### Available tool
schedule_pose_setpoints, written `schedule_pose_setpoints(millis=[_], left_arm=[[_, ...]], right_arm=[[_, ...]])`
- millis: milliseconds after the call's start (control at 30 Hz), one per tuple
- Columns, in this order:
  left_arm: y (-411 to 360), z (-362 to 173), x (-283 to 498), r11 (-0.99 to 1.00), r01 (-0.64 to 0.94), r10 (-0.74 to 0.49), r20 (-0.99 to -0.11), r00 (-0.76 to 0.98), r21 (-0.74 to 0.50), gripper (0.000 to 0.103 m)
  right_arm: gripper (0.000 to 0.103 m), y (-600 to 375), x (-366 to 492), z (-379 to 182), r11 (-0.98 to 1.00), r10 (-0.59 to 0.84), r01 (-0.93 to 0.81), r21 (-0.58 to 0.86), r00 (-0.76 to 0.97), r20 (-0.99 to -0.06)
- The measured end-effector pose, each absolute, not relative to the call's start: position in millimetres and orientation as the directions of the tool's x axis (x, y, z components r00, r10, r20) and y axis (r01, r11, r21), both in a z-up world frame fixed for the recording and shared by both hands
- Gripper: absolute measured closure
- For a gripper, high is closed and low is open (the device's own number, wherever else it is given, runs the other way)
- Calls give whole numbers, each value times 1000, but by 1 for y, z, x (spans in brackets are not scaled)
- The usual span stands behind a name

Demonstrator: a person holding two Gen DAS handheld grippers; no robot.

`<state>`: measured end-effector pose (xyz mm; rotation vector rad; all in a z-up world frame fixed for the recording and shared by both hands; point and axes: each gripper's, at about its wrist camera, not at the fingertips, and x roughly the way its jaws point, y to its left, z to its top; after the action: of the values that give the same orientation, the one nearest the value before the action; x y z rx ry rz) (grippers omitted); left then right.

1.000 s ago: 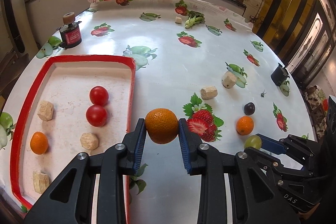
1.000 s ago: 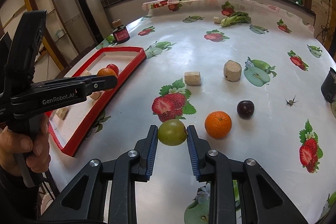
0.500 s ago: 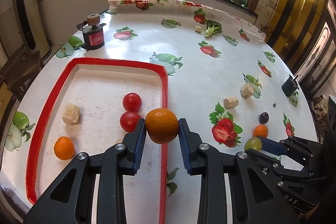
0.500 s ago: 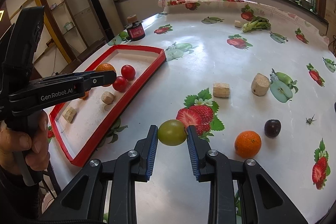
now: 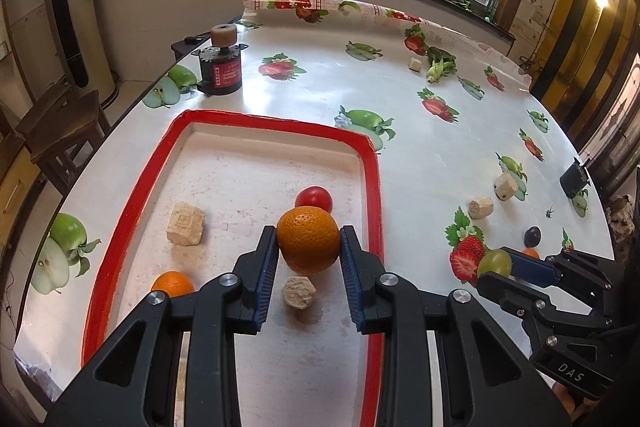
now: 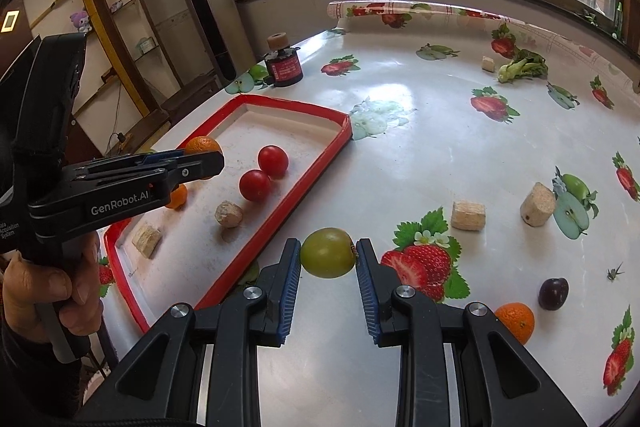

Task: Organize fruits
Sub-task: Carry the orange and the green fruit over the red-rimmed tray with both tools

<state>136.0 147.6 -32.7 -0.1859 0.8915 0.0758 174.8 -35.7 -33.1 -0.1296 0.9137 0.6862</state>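
An orange [image 5: 308,239] sits pinched between the blue pads of the left claw [image 5: 309,247], held above the floor of the red-rimmed tray [image 5: 370,187], towards the tray's right-hand rim in the left wrist view. Inside the tray, just behind the held orange, is a red tomato [image 5: 314,198]; the right wrist view shows a second tomato [image 6: 255,185] touching the first. Also in the tray are a smaller orange [image 5: 173,283] near its left rim, a pale cork-like lump [image 5: 299,292] below the claw, and a squarish pale block [image 5: 186,223] left of the tomatoes. The right claw [image 6: 328,259] is closed on a green plum-like fruit [image 6: 328,253], gripping it on both sides; it is outside the tray, just beyond the tray's right rim, over the worktop [image 6: 420,147] with its printed strawberries and apples. Further out from the tray on the worktop lie another orange [image 6: 516,321] and a dark plum [image 6: 553,292] close together, well apart from the tray, with two pale cork pieces [image 6: 468,215] [image 6: 538,203] between them and the far side. A black and red cylinder with a cork top [image 5: 221,67] stands beyond the tray's far rim, and a leafy green vegetable [image 6: 522,65] lies at the far edge of the worktop. A hand [image 6: 52,291] grips the left claw's handle.
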Motion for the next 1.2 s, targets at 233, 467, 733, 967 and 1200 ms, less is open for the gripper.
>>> schedule_pose_setpoints(millis=[233, 467, 733, 967, 1200], left_arm=[[160, -35, 138, 979, -162, 1, -783, 622, -127, 75], [172, -39, 140, 975, -181, 12, -791, 612, -125, 75], [189, -44, 145, 970, -209, 31, -798, 601, -120, 75], [207, -43, 156, 964, -238, 53, -801, 597, -114, 75], [225, -42, 170, 958, -264, 71, -803, 592, -109, 75]], right_arm=[[74, -18, 180, -33, 768, 501, -617, 175, 406, -765], [74, -7, 187, -34, 761, 505, -624, 178, 397, -766], [74, 9, 203, -34, 758, 513, -624, 190, 390, -765], [74, 33, 222, -32, 755, 523, -624, 200, 390, -758], [74, 56, 246, -34, 760, 518, -619, 198, 394, -760]])
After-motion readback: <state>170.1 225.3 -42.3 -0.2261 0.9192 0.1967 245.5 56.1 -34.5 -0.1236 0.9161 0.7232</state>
